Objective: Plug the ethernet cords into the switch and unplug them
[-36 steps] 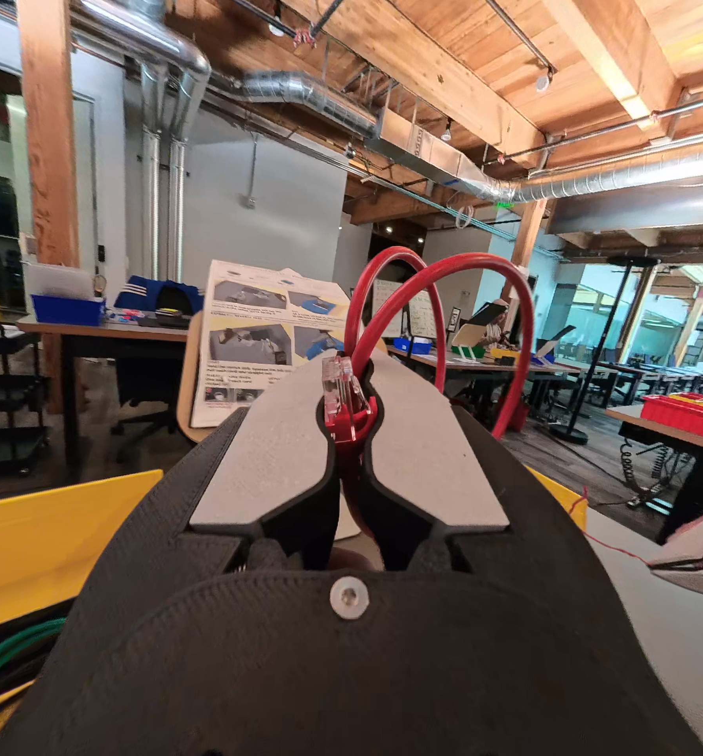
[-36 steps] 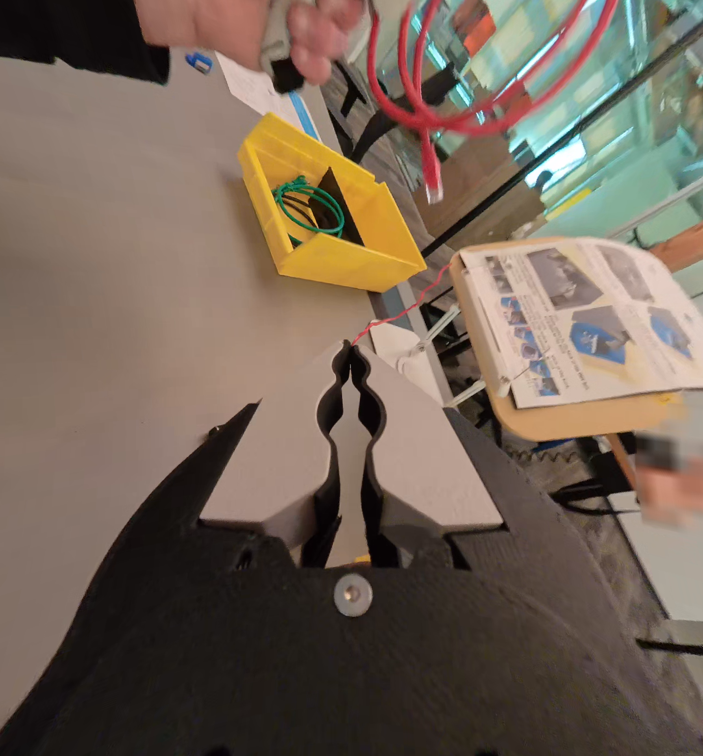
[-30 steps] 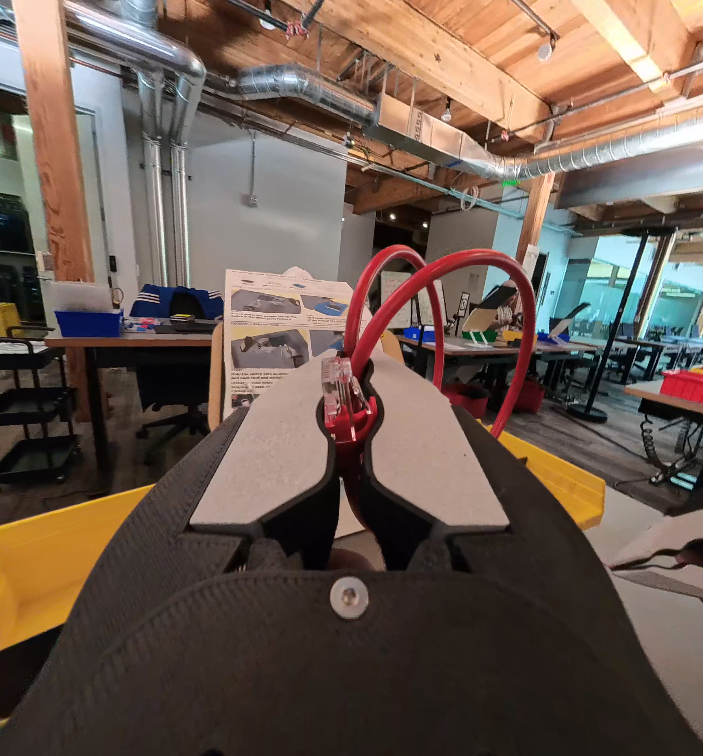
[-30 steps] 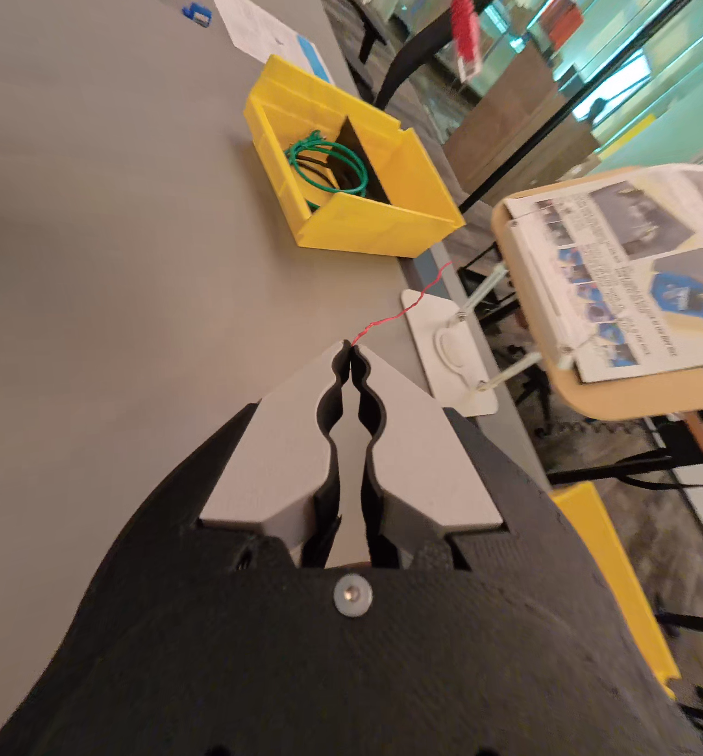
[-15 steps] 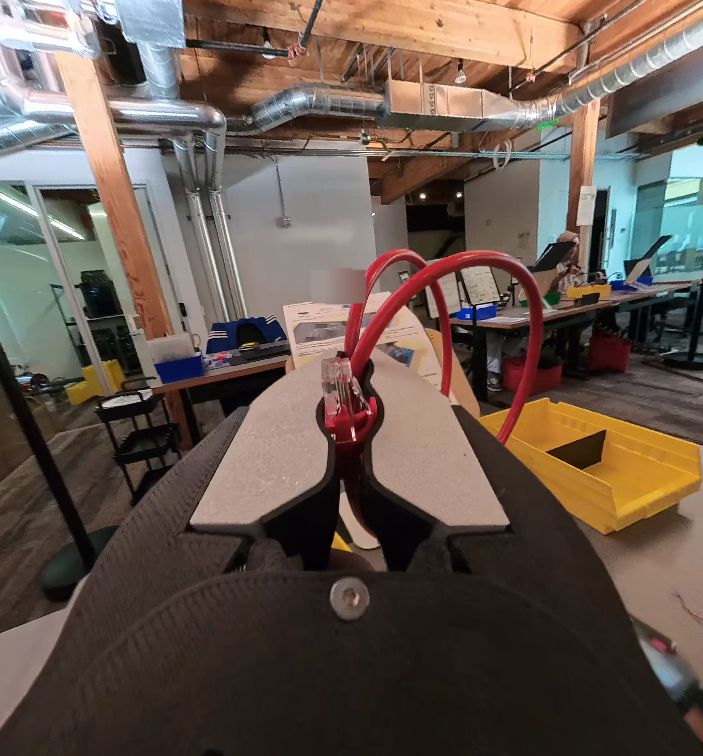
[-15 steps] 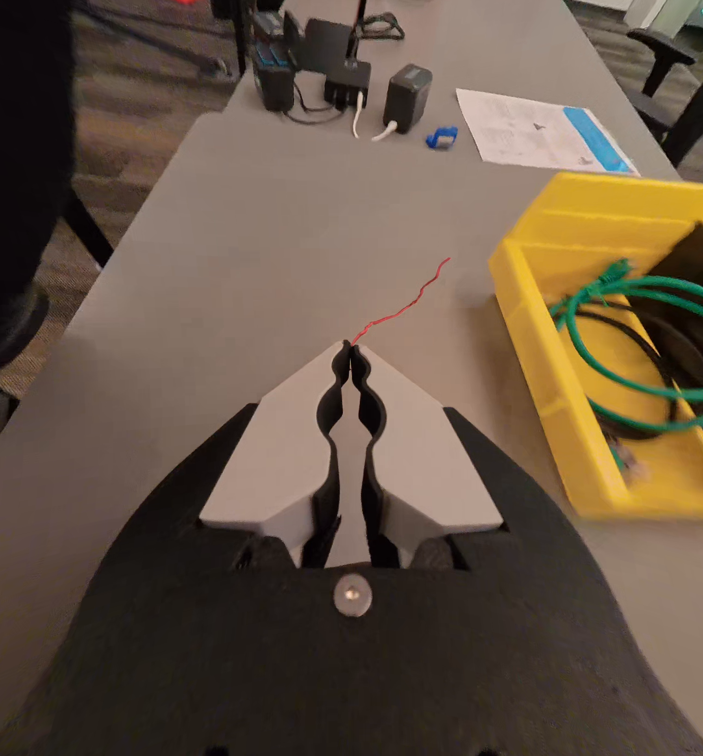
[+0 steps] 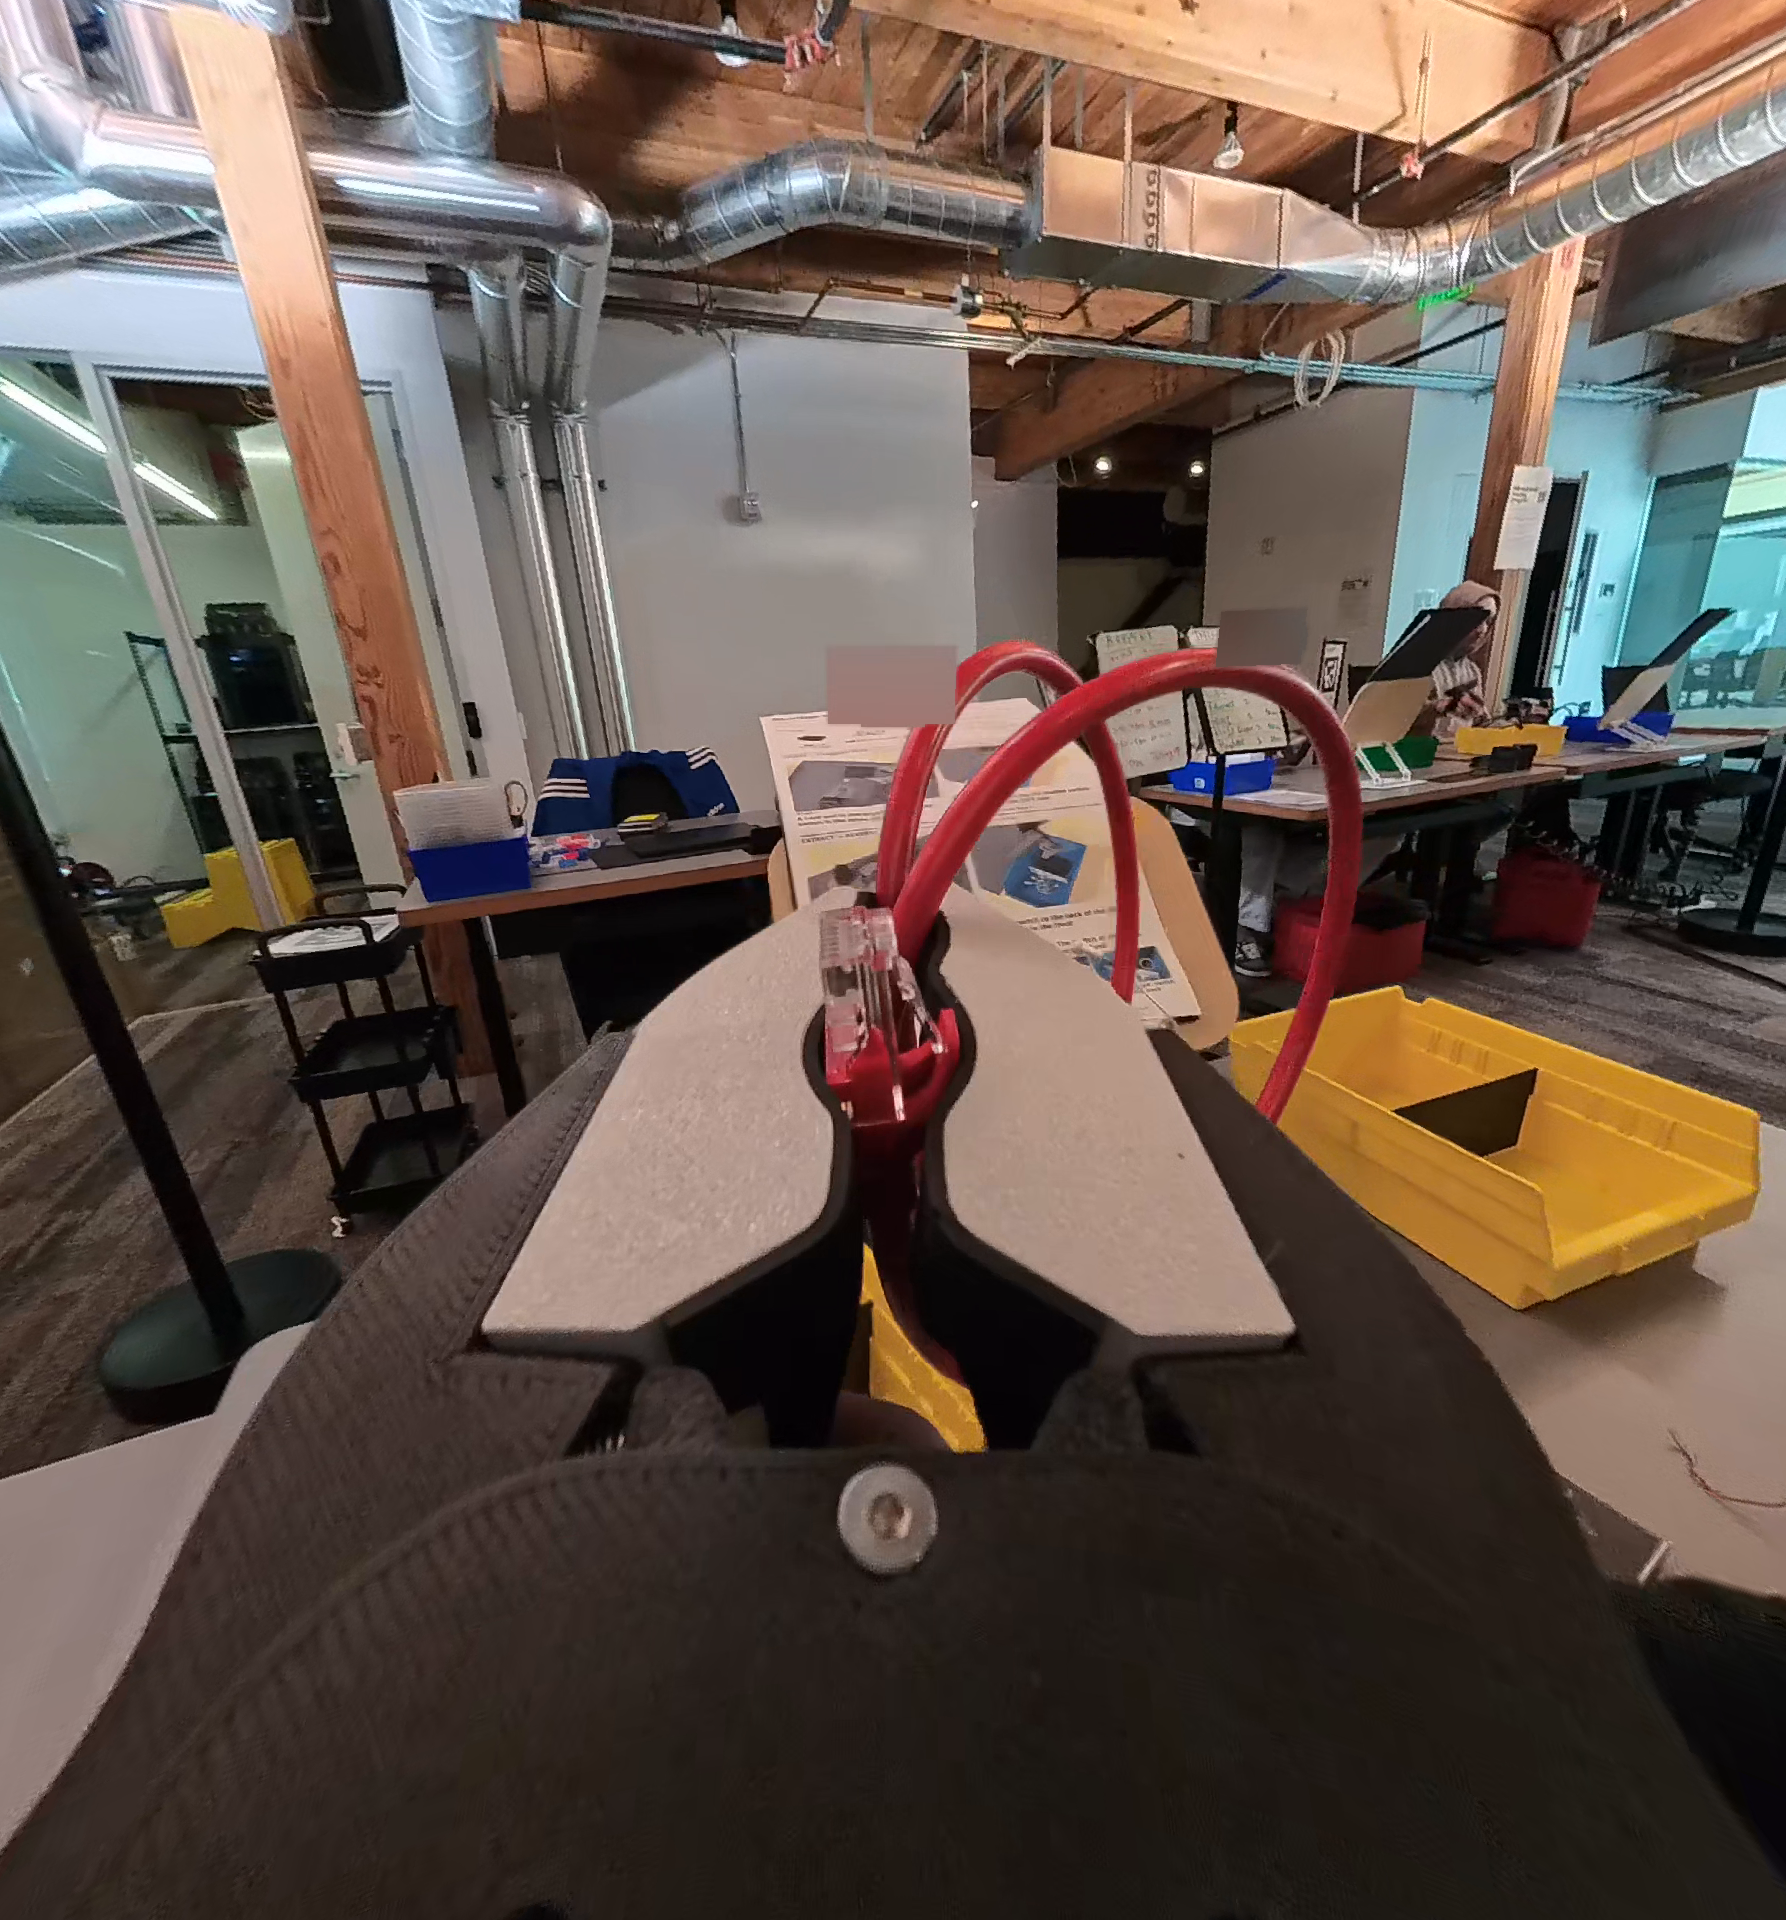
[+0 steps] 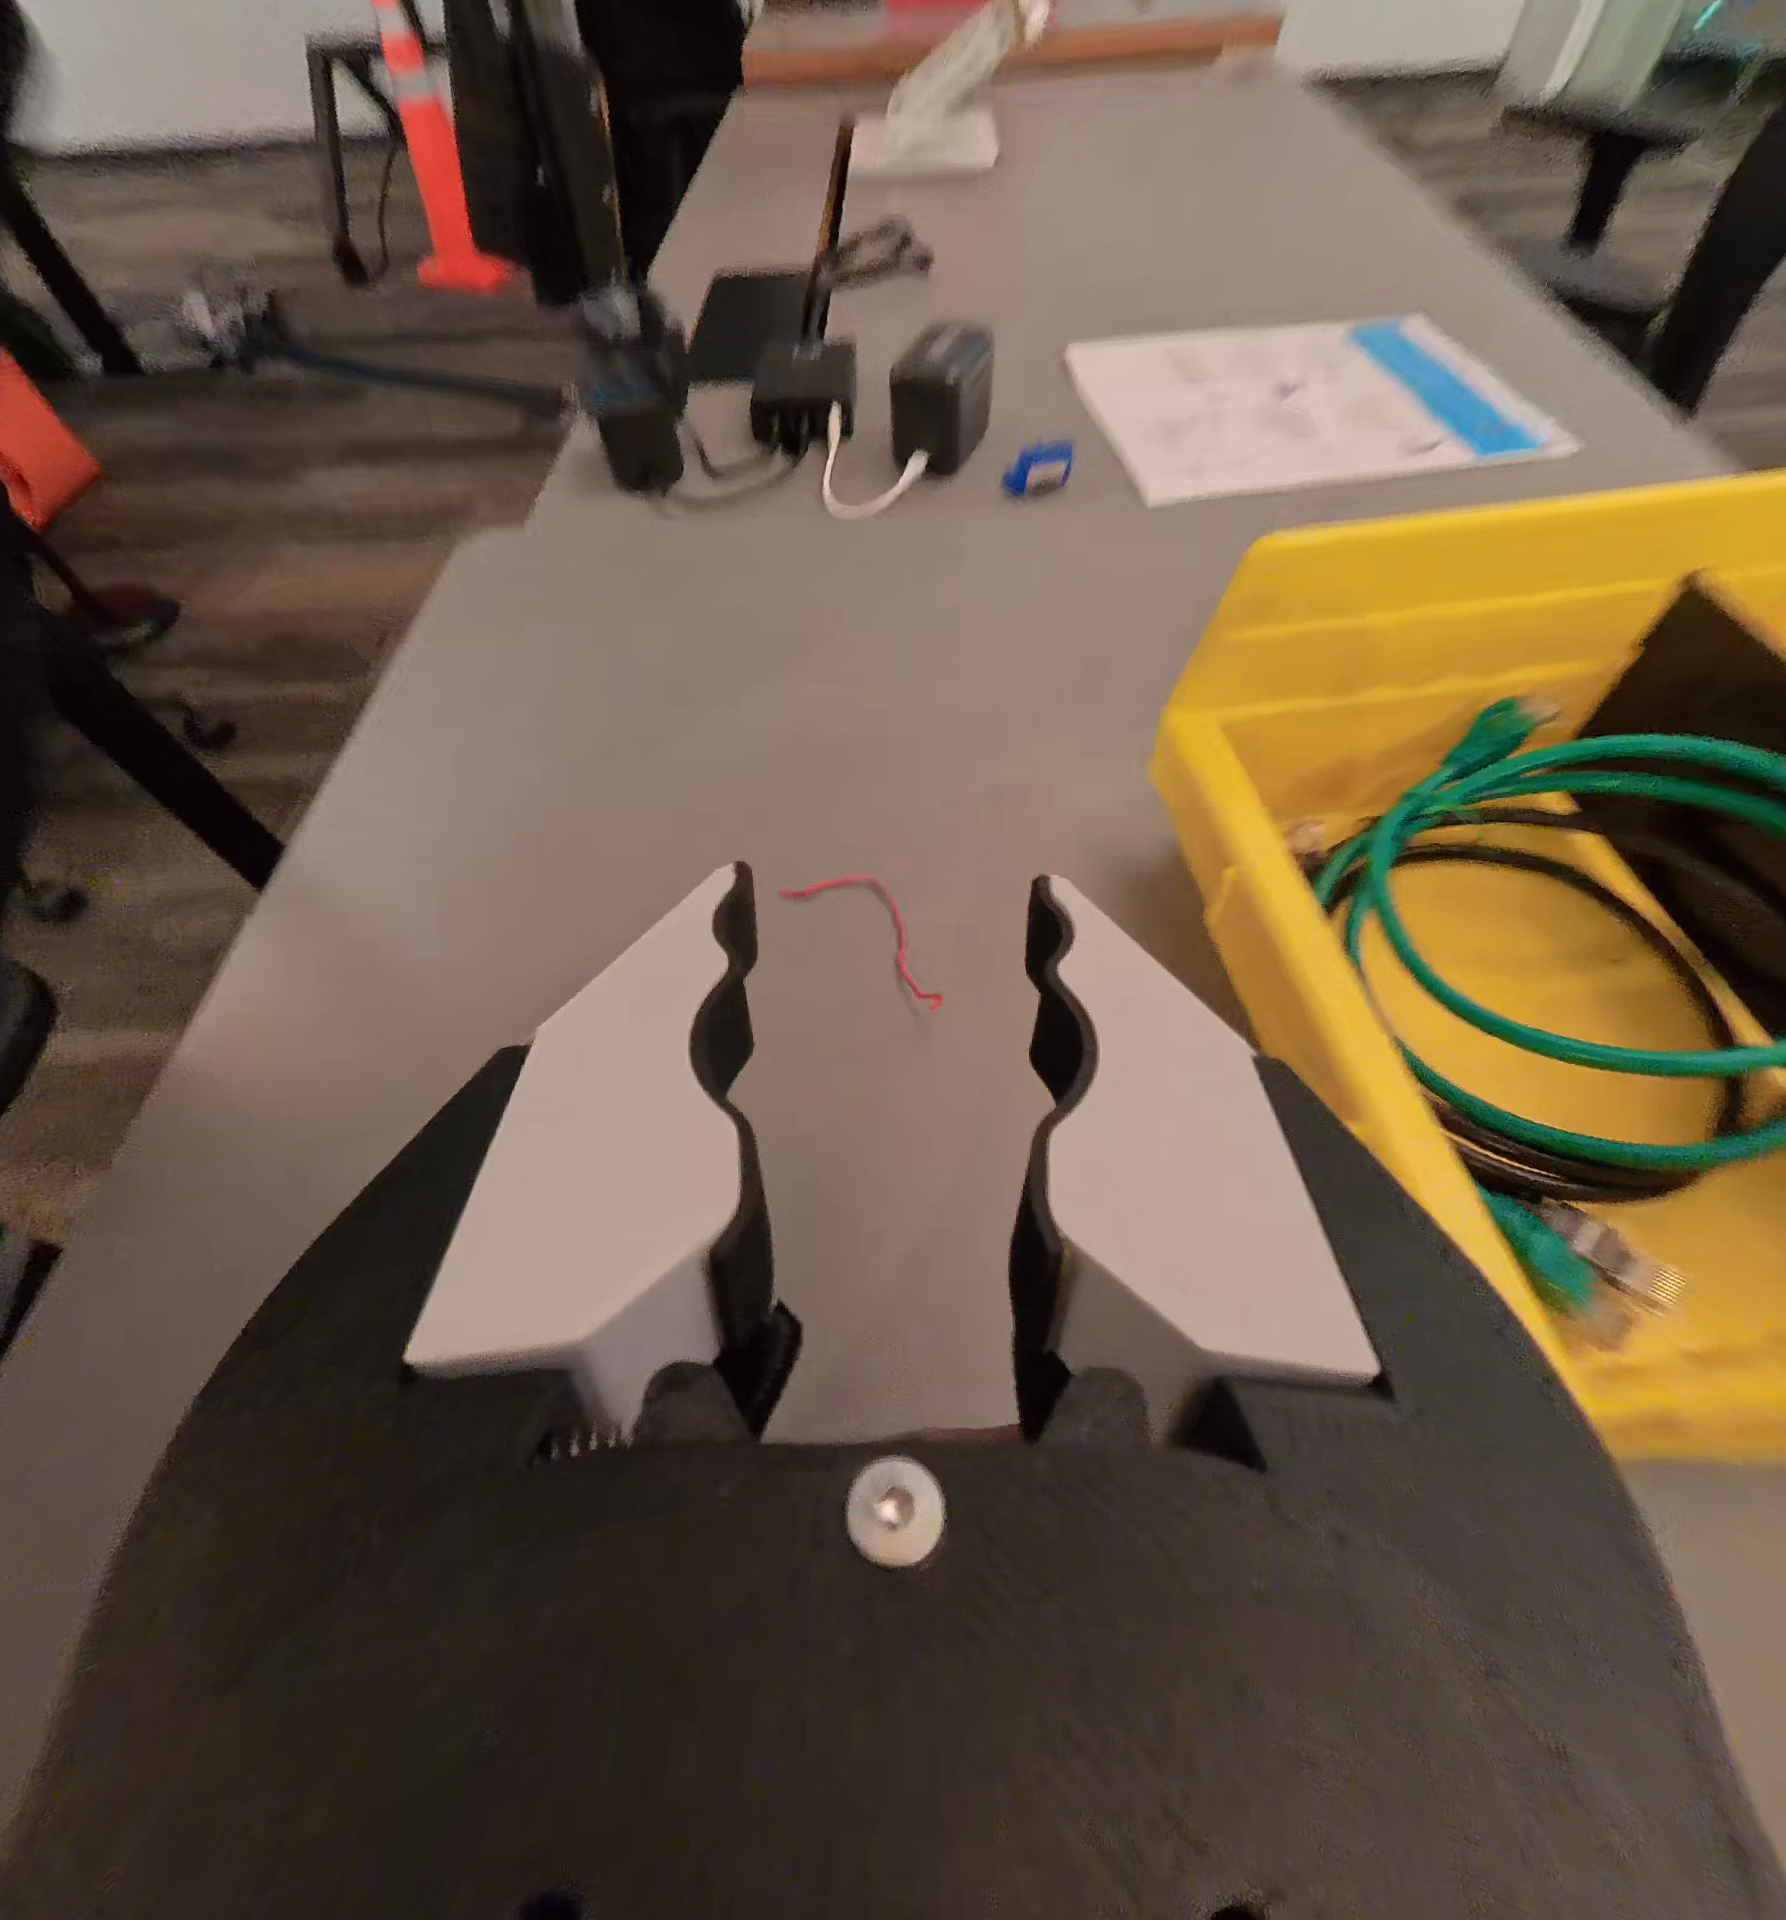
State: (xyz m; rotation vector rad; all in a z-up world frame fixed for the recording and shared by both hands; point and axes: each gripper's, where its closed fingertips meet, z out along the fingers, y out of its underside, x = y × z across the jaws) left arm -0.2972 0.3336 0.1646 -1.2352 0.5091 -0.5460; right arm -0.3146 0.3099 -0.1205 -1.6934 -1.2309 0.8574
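My left gripper (image 7: pixel 899 920) is shut on the clear plug (image 7: pixel 861 1003) of a red ethernet cord (image 7: pixel 1325 831), held up in the air; the cord loops above the fingers and hangs down on the right. My right gripper (image 8: pixel 889 878) is open and empty, low over the grey table (image 8: pixel 660 727). A thin red wire tie (image 8: pixel 884 920) lies on the table between its fingertips. A green ethernet cord (image 8: pixel 1554 790) and a black cord (image 8: pixel 1678 956) lie coiled in a yellow bin (image 8: pixel 1273 935) to the right. Small black boxes with cables (image 8: pixel 801 390) stand at the table's far end.
The yellow bin with its black divider also shows in the left wrist view (image 7: pixel 1512 1236). A printed sheet (image 8: pixel 1304 405) and a small blue item (image 8: pixel 1040 468) lie on the far table. A board with a picture sheet (image 7: pixel 1024 831) stands beyond the table edge. An orange cone (image 8: pixel 442 156) stands on the floor. The left gripper's tips are roughly 30 centimetres from the right gripper's.
My right gripper has opened and let go of the thin red tie, which now lies on the table; its view swung over the table. My left gripper turned left, still gripping the red plug.
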